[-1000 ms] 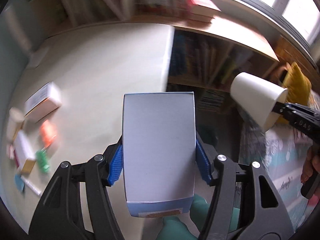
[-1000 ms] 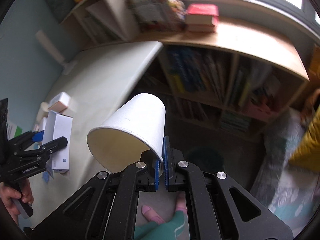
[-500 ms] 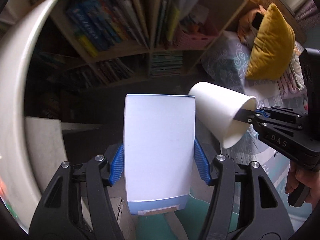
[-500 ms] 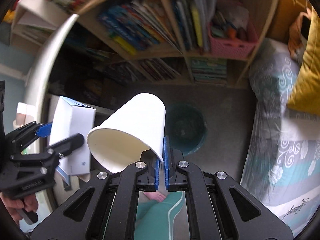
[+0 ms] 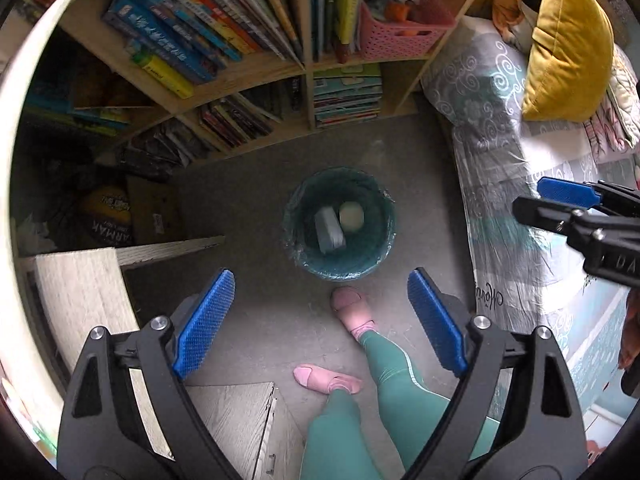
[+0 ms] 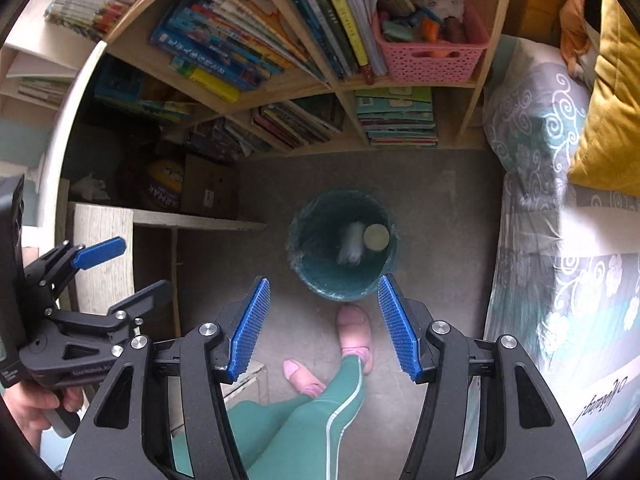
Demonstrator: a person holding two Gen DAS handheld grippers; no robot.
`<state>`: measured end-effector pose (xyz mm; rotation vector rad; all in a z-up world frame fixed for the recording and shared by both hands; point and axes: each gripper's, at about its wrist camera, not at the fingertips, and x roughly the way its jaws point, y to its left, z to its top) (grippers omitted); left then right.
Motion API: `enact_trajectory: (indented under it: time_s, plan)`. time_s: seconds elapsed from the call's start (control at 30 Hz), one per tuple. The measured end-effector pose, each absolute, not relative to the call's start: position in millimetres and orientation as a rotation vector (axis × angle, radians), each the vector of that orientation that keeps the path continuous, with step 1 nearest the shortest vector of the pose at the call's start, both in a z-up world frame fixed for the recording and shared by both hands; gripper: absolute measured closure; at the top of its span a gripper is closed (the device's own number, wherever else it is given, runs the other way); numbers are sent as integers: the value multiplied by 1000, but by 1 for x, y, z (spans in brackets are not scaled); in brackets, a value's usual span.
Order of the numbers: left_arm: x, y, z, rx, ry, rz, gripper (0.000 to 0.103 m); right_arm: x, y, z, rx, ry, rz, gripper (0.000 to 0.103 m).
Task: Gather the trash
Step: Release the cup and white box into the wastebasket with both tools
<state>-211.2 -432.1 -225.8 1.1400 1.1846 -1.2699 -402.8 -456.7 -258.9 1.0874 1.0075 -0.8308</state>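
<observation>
**A:** Where do we stand?

**B:** I have both tools over the bin [image 5: 339, 222], which sits on the floor below, in front of the bookshelf [image 5: 248, 72]. My left gripper [image 5: 320, 320] is spread wide with nothing between its pads; my right gripper [image 6: 324, 326] is the same. A box [image 5: 329, 229] and a cup [image 5: 351, 216] lie inside the bin, side by side.

**A:** So what could go wrong?

**B:** I judge this drop done, but more trash may remain elsewhere. When I turn away, I could swing a gripper into the shelf at the left [image 5: 80, 280] or the bed [image 5: 520, 168] at the right; both are close. The person's foot [image 5: 352, 308] is just beside the bin's near rim, so a step could tip it and spill the lot.
</observation>
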Motion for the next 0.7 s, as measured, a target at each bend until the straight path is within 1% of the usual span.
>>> enact_trajectory:
  time_s: [0.23, 0.27, 0.3, 0.37, 0.43, 0.57, 0.7]
  plan:
    - [-186, -409, -192, 1024, 1189, -1253, 15, -391, -454, -231, 1033, 952, -794, 43]
    - [-180, -403, -184, 998, 1183, -1250, 14, -385, -454, -225, 1018, 943, -777, 42]
    - [-173, -396, -175, 971, 1175, -1240, 11, -376, -452, -218, 995, 937, -757, 39]
    - [-158, -384, -161, 922, 1168, -1217, 10, -361, -449, -206, 954, 929, -718, 37]
    - [-140, -369, -148, 868, 1171, -1182, 10, -339, -445, -192, 909, 917, -656, 36]
    - [-103, -329, -122, 780, 1129, -1051, 9, -287, -435, -165, 815, 896, -531, 29]
    - [-69, -282, -106, 695, 1125, -909, 9, -219, -411, -138, 688, 908, -362, 24]
